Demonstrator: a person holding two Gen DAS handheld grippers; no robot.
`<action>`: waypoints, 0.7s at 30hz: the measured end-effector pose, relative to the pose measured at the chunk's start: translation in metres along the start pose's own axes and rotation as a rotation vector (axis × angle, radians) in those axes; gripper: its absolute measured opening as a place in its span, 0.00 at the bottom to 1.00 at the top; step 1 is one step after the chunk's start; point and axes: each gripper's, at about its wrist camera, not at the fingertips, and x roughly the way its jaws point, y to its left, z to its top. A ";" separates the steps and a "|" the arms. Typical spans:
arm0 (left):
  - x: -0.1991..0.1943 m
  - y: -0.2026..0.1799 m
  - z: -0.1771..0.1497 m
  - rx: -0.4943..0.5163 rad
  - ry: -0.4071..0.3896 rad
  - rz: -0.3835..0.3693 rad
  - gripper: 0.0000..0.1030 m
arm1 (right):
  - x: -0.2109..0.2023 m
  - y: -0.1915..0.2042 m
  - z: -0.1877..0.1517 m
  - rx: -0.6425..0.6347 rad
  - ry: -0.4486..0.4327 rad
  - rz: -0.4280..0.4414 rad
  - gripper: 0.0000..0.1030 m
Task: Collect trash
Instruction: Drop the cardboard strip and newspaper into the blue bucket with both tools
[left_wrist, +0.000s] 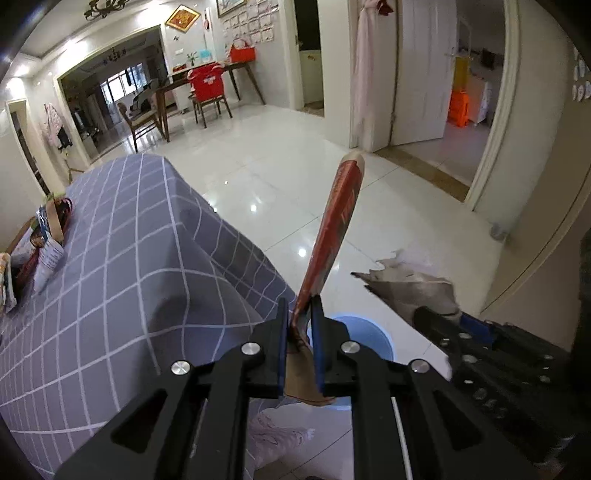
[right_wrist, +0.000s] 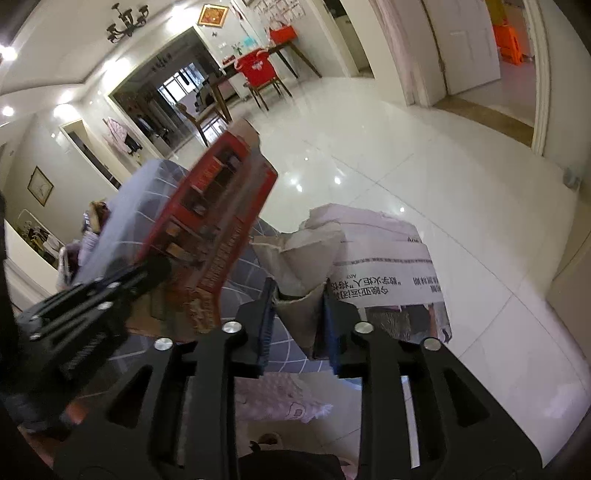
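Left wrist view looks down past the left gripper (left_wrist: 300, 306), clenched on a flattened red carton (left_wrist: 334, 236) whose far end rises up and away from the jaws over the white tiled floor (left_wrist: 295, 166). Its print is too blurred to read. Just beneath the gripper sits a light blue bin (left_wrist: 365, 328), mostly hidden, close beside the table under a grey checked cloth (left_wrist: 122, 236).

On the bin's far side from the table, the right gripper (left_wrist: 439, 317) carries crumpled newspaper (left_wrist: 410, 280). From the right wrist camera, the right gripper (right_wrist: 299, 291) has the paper between its jaws, a grey-brown fold (right_wrist: 299, 266) pressed by both pads, no other thing there. The sheet (right_wrist: 384, 273) hangs upside down, showing a line of black Chinese characters and the letters "AOZ"; smaller print is unreadable. The red carton (right_wrist: 225, 214) shows columns of dark panels and gold lettering, blurred.
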 end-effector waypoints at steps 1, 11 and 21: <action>0.006 0.000 0.000 -0.001 0.010 0.005 0.11 | 0.012 -0.003 0.003 0.006 0.015 -0.007 0.48; 0.039 -0.015 -0.008 0.017 0.078 0.002 0.11 | 0.019 -0.035 -0.003 0.063 0.044 -0.047 0.57; 0.047 -0.039 -0.007 0.052 0.100 -0.035 0.12 | -0.015 -0.031 0.007 0.079 -0.043 -0.052 0.62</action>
